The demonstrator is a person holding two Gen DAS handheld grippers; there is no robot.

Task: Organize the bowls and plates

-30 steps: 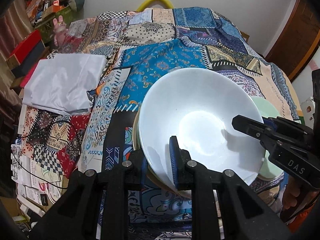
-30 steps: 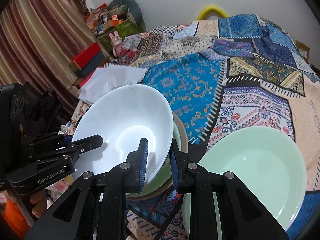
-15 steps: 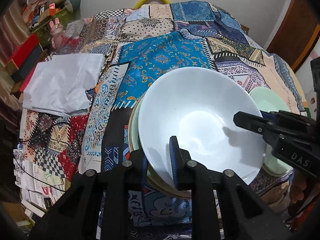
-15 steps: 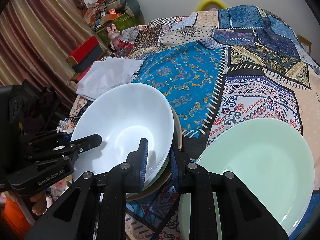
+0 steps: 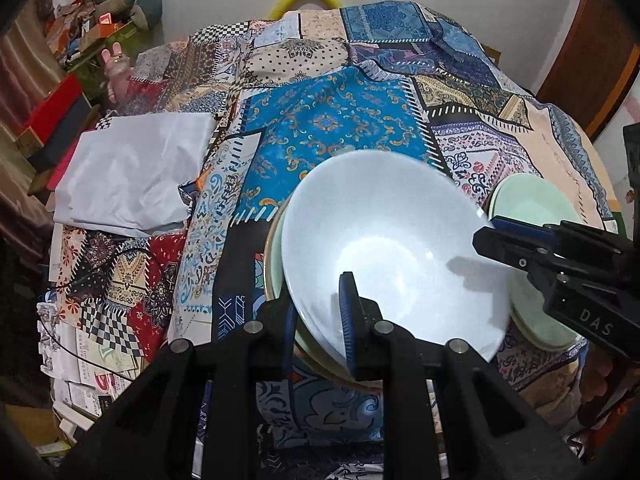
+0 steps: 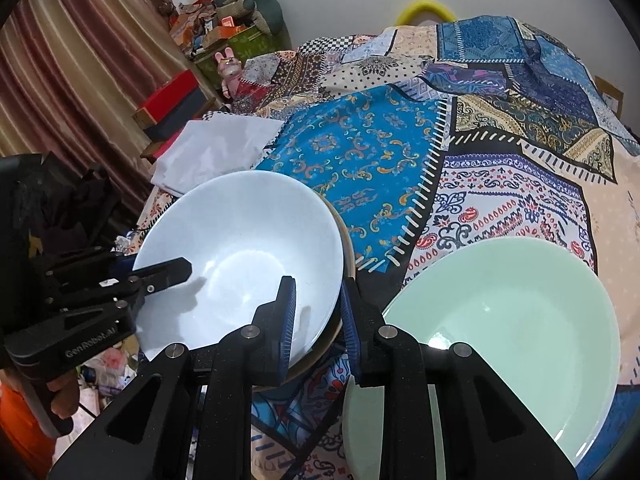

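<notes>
White bowl (image 5: 392,248) sits tilted on a stack of dishes at the near edge of the patchwork tablecloth (image 5: 332,128), apparently being nested there to build one pile. Left gripper (image 5: 320,320) pinches its rim at six o'clock, jaws nearly closed on the thin wall, while right gripper (image 6: 318,316) does likewise from its side, steadying the bowl between them. Pale green plate (image 6: 500,320) waits at three o'clock, probably next.

White bowl (image 6: 240,256) pinched from both sides.

My right hand-held gripper (image 6: 318,320) straddles its near rim, pads barely loosened; the left hand-held gripper (image 6: 160,272) grips the far rim. A green plate (image 6: 500,320) sits just beside on the patchwork-covered tabletop (image 6: 500,184).
</notes>
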